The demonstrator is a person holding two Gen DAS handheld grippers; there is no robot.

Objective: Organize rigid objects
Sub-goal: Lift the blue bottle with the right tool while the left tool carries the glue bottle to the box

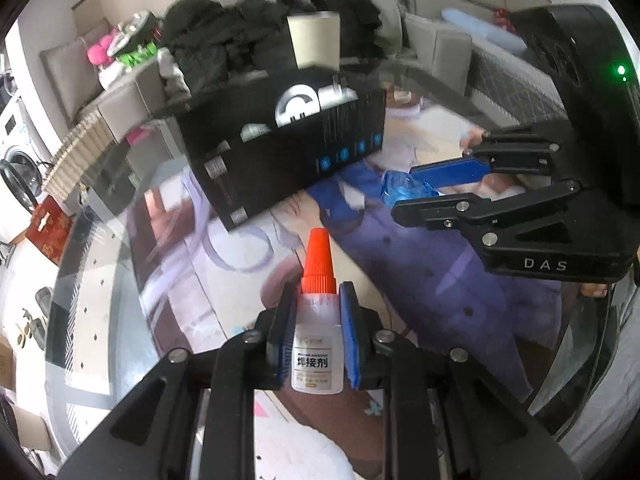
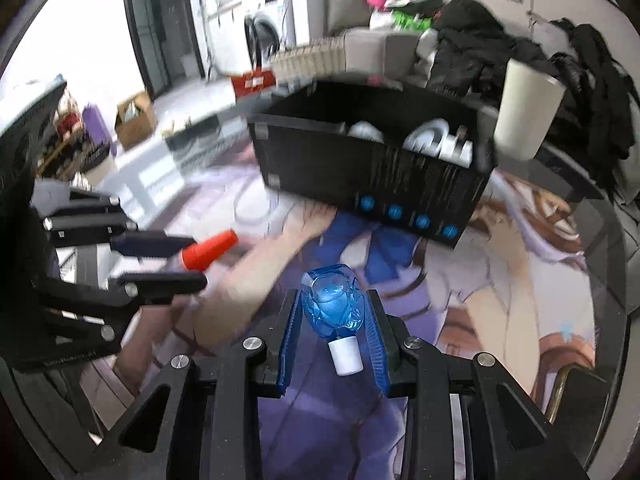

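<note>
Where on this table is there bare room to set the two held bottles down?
Free: the printed mat in front of the black box, between both grippers. Crowded: the box's right end, holding white items beside the cup.

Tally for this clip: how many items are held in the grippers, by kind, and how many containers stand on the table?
Glue bottle with orange cap, in left gripper: 1
Blue bottle with white cap, in right gripper: 1
Black box: 1
Beige cup: 1
Total: 4

Both wrist views sit low over the tabletop (image 1: 100,320), facing the black box (image 1: 288,152) upper centre. Each shows the other's tongs.
</note>
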